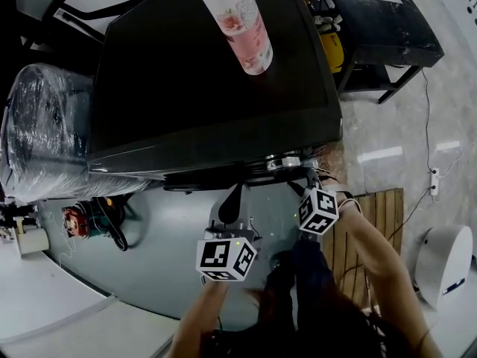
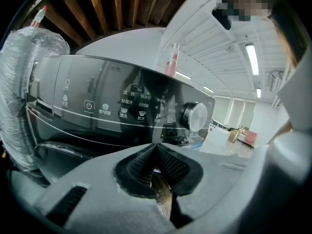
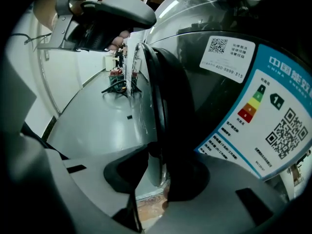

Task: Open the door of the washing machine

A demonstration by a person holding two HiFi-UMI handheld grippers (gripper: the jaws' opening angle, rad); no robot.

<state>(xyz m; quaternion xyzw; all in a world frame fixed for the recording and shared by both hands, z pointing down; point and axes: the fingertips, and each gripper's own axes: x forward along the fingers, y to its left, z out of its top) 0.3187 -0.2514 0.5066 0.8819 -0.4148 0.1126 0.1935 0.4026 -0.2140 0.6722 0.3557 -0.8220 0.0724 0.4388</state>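
ok so starting at the pads of the right gripper: they're clamped onto the rim of the door, one pad on each side of it and pinching at the tips, right at the front of the washing machine. I can't tell from here how far the door stands off the machine's front. An energy label with QR codes sits on the dark surface just beside that rim. The left gripper is a different story. Its pads are squeezed together tip to tip with nothing between them, and it hangs in front of the machine too, looking up at the glossy control panel and the round knob on it. In the head view both grippers sit just off the machine's front edge, the left one a bit farther out from it than the right. On top of the machine a pink bottle stands upright, and something bundled in clear plastic wrap is right up against the machine's side. A wooden slatted board lies on the floor near the machine's front corner.
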